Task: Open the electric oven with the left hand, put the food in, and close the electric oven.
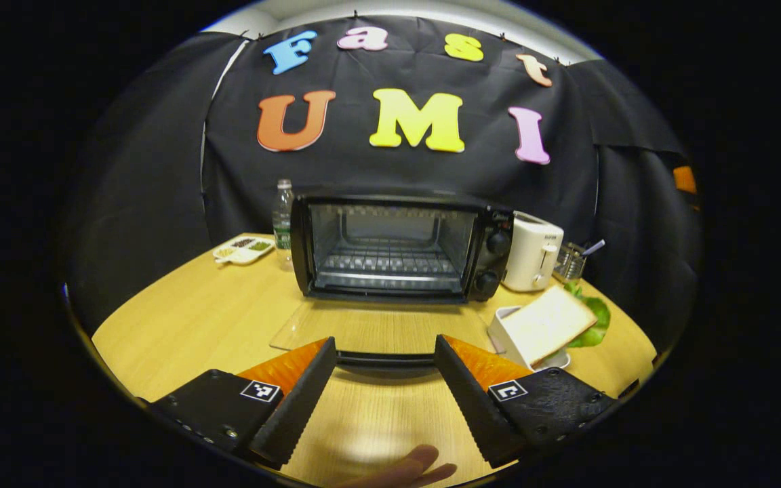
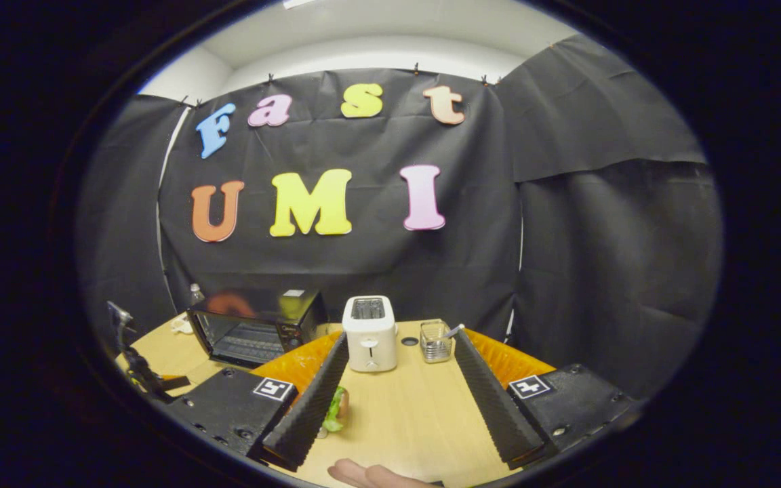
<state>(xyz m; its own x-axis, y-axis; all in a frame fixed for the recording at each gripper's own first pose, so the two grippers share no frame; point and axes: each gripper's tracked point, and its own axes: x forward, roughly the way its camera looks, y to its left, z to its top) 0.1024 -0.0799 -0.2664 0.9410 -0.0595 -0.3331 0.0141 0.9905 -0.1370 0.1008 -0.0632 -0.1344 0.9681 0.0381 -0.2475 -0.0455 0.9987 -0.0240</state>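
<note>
The oven (image 1: 397,247) is sitting toward the back edge of the wooden tabletop (image 1: 187,305) with its glass door (image 1: 370,332) lying flat open toward the front edge, so the wire rack inside is showing. The left gripper (image 1: 385,362) is hovering just in front of the door's dark handle (image 1: 385,359), its fingers spread wide and gripping nothing; the handle is lying between the fingertips, and I cannot tell whether they are touching it. The sandwich (image 1: 545,324), bread over green lettuce, is resting on a white dish (image 1: 507,332) near the right edge of the tabletop, just right of the open door. A white toaster (image 1: 533,251) is standing beside the oven's right side, with a small wire basket (image 1: 570,261) behind it. A water bottle (image 1: 283,213) and a divided snack tray (image 1: 243,249) are sitting at the back left corner. In the right gripper view, the right gripper (image 2: 401,390) is hanging wide open and empty over the tabletop, facing the toaster, with the sandwich peeking out beside its left finger.
</note>
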